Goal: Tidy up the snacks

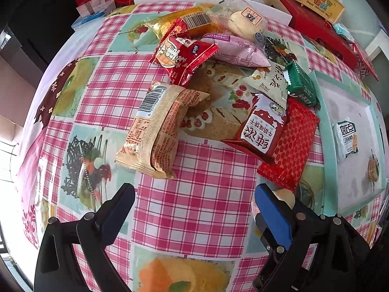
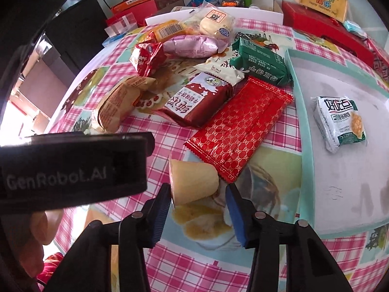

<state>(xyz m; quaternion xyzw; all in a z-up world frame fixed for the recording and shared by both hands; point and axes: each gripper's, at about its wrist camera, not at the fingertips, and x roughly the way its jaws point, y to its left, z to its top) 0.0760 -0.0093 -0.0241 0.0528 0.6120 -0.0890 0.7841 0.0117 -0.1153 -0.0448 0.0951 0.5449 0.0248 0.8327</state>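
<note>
Bracketing a small yellow jelly cup point(image 2: 193, 181) lying on its side, the right gripper point(image 2: 198, 192) is touching it with the left pad only, a gap showing at the right pad. The cup is resting near the red patterned packet point(image 2: 239, 129), left of the mint tray point(image 2: 295, 77). The left gripper point(image 1: 194, 194) is hovering open over the checked tablecloth point(image 1: 194, 194), holding nothing.

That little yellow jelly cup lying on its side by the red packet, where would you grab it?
Across its tapered side walls, coming from above: the yellow cup lies tipped over, so its sides face the right gripper, whose fingers already straddle it. I'd grip near the wider rim end, which should slip less.
</note>
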